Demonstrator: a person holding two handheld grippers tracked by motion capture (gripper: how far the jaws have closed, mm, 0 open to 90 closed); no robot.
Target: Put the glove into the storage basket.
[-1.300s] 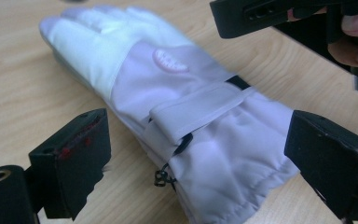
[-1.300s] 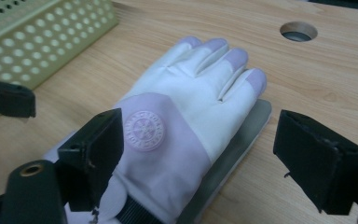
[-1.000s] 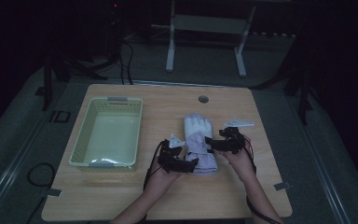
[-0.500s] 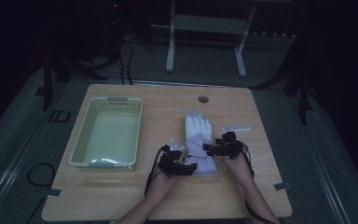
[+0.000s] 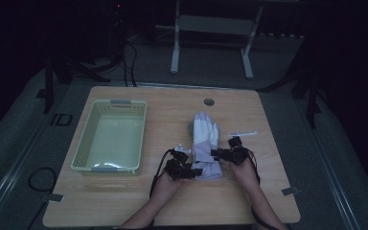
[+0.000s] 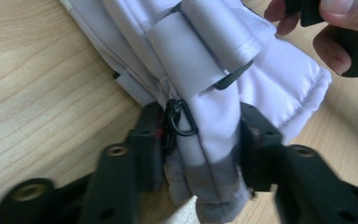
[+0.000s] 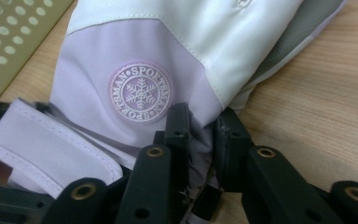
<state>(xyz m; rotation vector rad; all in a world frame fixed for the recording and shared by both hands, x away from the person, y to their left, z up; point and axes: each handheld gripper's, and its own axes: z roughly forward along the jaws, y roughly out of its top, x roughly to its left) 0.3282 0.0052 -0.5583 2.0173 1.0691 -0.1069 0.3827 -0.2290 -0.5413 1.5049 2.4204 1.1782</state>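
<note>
the glove lies flat on the table, right of the middle, fingers pointing to the far edge and cuff toward the near edge. the left gripper sits at the cuff's left side; in the left gripper view its jaws have just been closing and now pinch a bunched fold of the cuff beside a small black clip. the right gripper sits at the glove's right side; its jaws have also just been closing and pinch a fold of lilac fabric just under the round snowflake badge. a pale green basket stands near the left edge, well apart from the glove. a thin white stick lies just right of the glove.
</note>
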